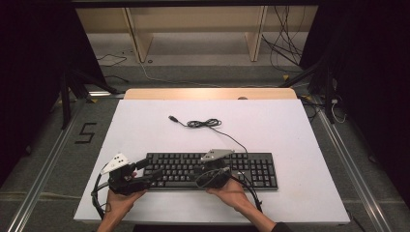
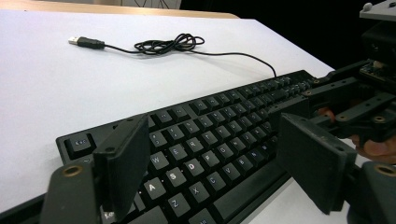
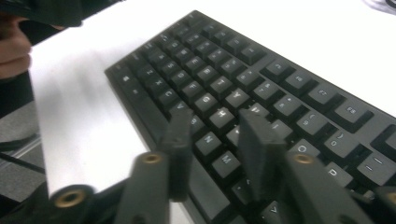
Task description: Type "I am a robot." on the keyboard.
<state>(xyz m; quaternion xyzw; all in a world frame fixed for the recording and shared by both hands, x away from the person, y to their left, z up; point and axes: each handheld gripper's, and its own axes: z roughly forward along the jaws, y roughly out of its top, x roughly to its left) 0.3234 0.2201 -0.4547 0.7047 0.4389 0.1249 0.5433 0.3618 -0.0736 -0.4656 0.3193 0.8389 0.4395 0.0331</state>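
Observation:
A black keyboard [image 1: 256, 166] lies across the near half of the white tabletop [image 1: 145, 130]. Its thin cable [image 1: 203, 123] is bunched behind it and ends in a USB plug [image 1: 172, 118]. My left gripper [image 1: 152, 169] hovers at the keyboard's left end, open, with its jaws wide apart over the keys [image 2: 210, 144]. My right gripper [image 1: 203, 173] is over the keyboard's middle, near its front edge. It is open, with a modest gap and nothing between the jaws [image 3: 215, 123]. The keyboard [image 3: 261, 70] runs away under it. The cable [image 2: 170, 44] and plug [image 2: 84, 42] lie beyond the keyboard [image 2: 243, 107].
The right gripper [image 2: 369, 107] and a fingertip show at the right of the left gripper view. A hand [image 3: 14, 46] shows at the top left of the right gripper view. Wooden shelving [image 1: 193, 29] and loose floor cables [image 1: 285, 53] lie behind the table.

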